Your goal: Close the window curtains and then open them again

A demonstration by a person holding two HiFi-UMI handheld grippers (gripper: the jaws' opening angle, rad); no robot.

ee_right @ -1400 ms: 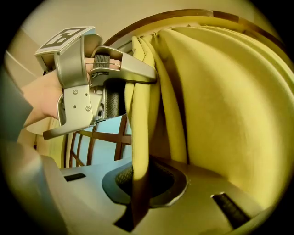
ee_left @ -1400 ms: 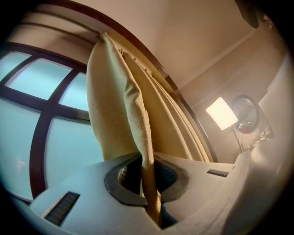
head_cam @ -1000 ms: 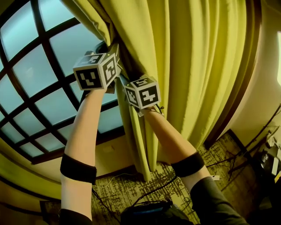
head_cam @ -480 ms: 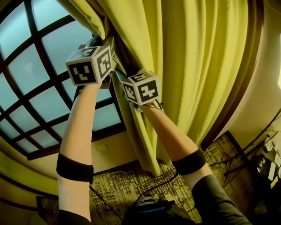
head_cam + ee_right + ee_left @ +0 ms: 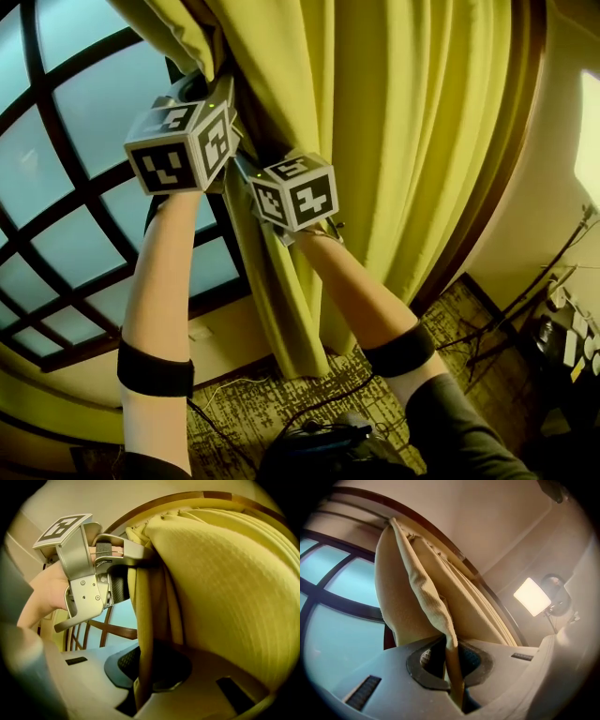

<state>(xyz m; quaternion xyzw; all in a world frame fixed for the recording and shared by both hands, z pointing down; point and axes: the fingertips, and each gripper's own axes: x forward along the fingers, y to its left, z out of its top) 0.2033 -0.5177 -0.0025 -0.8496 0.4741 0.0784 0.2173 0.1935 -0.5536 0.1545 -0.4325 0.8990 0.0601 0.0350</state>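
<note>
The curtain (image 5: 403,141) is seen gathered in deep folds from twelve to four o'clock of the head view, while the window (image 5: 75,131), at nine to eleven o'clock, is left largely uncovered. The curtain's leading edge is held by both tools. The left gripper (image 5: 450,660) is shut tight on a thin fold of the fabric. The right gripper (image 5: 143,667), just beside it at four o'clock in the head view, is clamped narrowly on the same edge.

With the fabric bunched and the glass bare, the curtain is judged to stand open or nearly so. Whether the closing pull is yet to be made or the reopening is almost finished cannot be settled from these views. In the first case the whole task is left; in the second, only the release.

One curtain panel is counted, one window of many panes, two grippers, two marker cubes (image 5: 178,150), two forearms (image 5: 155,281), and one lit lamp (image 5: 532,596) at two o'clock of the left gripper view.
</note>
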